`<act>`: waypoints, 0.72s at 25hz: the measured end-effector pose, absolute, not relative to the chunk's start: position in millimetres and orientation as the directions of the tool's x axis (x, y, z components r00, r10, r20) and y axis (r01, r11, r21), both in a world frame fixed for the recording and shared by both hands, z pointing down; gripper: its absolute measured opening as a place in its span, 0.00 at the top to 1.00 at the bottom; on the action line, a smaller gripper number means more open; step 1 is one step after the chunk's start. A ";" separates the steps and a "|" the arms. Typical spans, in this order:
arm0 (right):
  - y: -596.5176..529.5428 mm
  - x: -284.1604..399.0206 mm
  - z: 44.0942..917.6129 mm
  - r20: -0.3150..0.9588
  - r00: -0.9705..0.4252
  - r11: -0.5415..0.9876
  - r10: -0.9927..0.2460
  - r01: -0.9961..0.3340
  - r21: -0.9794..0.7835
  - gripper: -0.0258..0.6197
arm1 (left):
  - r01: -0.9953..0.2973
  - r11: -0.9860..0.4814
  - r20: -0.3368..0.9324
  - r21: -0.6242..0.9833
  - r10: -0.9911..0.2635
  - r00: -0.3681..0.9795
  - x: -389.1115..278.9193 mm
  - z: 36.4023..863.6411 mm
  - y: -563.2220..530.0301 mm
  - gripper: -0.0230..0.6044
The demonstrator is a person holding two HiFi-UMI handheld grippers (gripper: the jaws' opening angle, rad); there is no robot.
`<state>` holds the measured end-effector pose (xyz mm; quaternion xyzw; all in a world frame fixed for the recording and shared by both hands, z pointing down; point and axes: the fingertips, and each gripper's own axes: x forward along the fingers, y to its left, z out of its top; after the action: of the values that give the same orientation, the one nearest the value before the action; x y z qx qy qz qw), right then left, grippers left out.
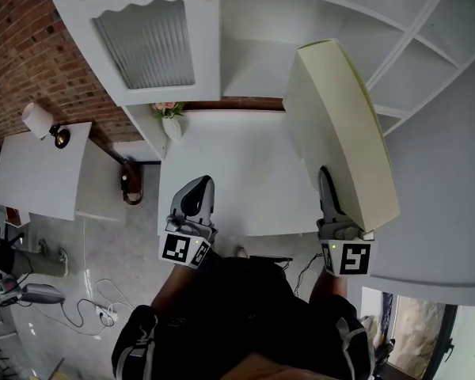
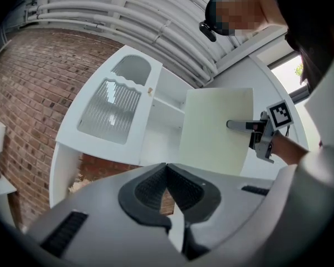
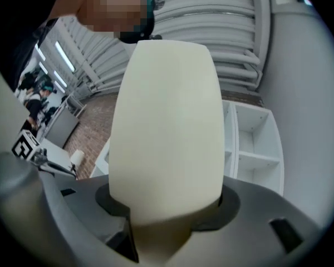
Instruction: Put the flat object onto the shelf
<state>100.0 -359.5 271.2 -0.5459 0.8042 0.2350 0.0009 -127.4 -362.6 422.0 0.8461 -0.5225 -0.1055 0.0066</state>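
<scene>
The flat object [image 1: 336, 129] is a cream, book-shaped slab, held upright and tilted over the right side of the white counter [image 1: 237, 176]. My right gripper [image 1: 331, 204] is shut on its near lower end. In the right gripper view the slab [image 3: 167, 121] fills the middle, clamped in the right gripper [image 3: 167, 218]. The white shelf [image 1: 416, 58] with open compartments rises just beyond and to the right of it. My left gripper [image 1: 194, 200] hovers over the counter's front edge, shut and empty. From the left gripper view [image 2: 167, 174] the slab [image 2: 214, 129] shows face-on.
A cabinet door with ribbed glass [image 1: 146, 42] stands at the upper left. A small vase of flowers [image 1: 171, 121] sits at the counter's back left corner. A low white table with a lamp [image 1: 39, 121] is at the left; cables [image 1: 95, 311] lie on the floor.
</scene>
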 end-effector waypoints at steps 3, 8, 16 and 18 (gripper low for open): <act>-374.7 84.2 249.7 -0.311 -0.378 0.157 -0.872 -0.818 0.554 0.53 | -0.882 -0.455 -0.178 0.120 -0.884 0.432 -133.2 422.1 -368.8 0.95; -416.8 78.2 283.2 -0.143 -0.218 0.045 -0.965 -0.681 0.731 0.53 | -0.875 -0.468 -0.179 0.123 -0.878 0.445 -136.4 421.6 -376.4 0.95; -484.3 42.9 333.4 -0.029 -0.154 0.019 -0.988 -0.299 0.954 0.53 | -0.872 -0.475 -0.186 0.117 -0.873 0.451 -141.9 419.1 -381.3 0.95; -500.0 38.3 353.4 0.010 -0.132 0.040 -0.991 -0.227 0.973 0.53 | -0.872 -0.475 -0.183 0.119 -0.873 0.451 -142.2 420.4 -381.5 0.95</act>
<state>38.3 -500.0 353.4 -0.5143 0.5923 0.4641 -0.4114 -142.2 -381.5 420.4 0.8518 -0.5122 -0.1097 0.0036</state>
